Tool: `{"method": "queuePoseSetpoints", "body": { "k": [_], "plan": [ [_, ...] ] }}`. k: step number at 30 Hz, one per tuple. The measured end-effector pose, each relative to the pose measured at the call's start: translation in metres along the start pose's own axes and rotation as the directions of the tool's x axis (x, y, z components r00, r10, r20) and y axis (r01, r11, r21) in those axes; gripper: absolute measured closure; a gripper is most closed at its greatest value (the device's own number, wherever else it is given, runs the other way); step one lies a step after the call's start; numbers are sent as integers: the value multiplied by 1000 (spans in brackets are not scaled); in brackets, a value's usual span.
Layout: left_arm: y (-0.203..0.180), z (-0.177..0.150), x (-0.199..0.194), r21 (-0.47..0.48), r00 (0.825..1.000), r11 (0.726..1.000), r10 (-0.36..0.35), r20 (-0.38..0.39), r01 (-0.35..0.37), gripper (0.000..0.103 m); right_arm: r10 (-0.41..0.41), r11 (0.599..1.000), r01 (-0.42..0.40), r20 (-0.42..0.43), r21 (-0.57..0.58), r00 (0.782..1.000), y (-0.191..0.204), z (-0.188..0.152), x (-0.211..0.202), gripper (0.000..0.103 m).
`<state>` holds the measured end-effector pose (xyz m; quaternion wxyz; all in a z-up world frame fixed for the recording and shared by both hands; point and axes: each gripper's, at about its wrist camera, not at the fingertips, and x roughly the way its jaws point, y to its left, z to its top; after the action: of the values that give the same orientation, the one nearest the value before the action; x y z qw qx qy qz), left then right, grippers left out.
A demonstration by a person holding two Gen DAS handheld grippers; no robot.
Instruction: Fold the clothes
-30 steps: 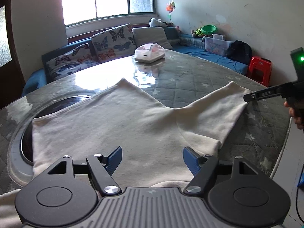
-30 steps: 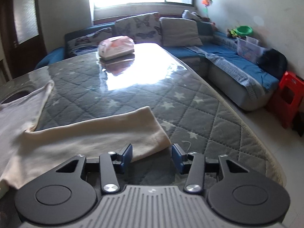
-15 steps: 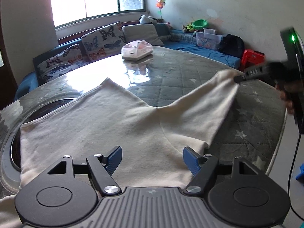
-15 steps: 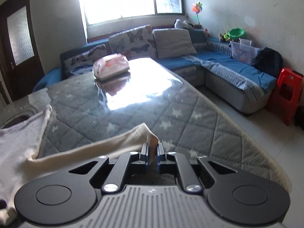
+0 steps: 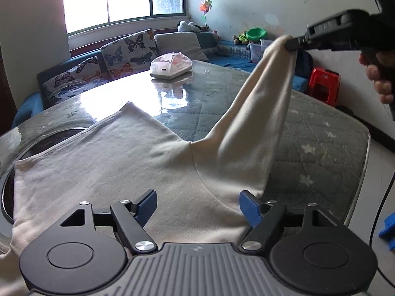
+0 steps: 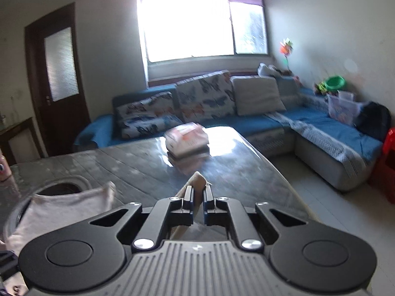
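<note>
Sleeve [image 5: 261, 98] end is up off the table [image 5: 321, 133] now, pinched in the right gripper [image 6: 197, 192]; rest of shirt [image 5: 103, 162] lies flat. Left gripper [image 5: 197, 204] hovers agape over it, nothing held. Risk: w/ nothing pinning the body, the pull could drag the whole shirt askew.

Shirt [image 5: 103, 172] – soft matt cream knit; table [image 5: 321, 148] – quilted grey cloth under glossy clear sheet; gripper pads [image 5: 249, 207] ribbed blue plastic.
</note>
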<state>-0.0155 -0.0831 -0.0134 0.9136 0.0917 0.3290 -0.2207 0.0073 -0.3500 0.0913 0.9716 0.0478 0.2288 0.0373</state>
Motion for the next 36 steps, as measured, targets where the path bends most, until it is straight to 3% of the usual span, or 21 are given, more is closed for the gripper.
{"method": "queuePoseSetpoints", "body": {
  "k": [5,9,15,24,29,36],
  "plan": [
    [-1,-5,7,-3,1000,1000,-6,-13,6,26,65,997,-64,20,-33,998,24,18,-11,97],
    [12,-7,-10,-31,1000,999,-13,12,14,26,131,987,-128,27,-100,991,57,32,-21,97],
    [59,-19,-52,-108,996,992,71,55,-64,21,255,948,-252,-8,-196,967,116,35,-25,97],
    [135,-60,-102,-292,965,926,261,36,-239,18,441,834,-472,-169,-286,882,217,-2,-4,97],
    [154,-84,-119,-348,952,894,305,8,-283,18,489,760,-567,-297,-317,820,261,-36,11,97],
    [161,-99,-127,-389,946,869,323,-19,-304,17,492,684,-646,-440,-339,751,296,-82,24,96]
  ]
}}
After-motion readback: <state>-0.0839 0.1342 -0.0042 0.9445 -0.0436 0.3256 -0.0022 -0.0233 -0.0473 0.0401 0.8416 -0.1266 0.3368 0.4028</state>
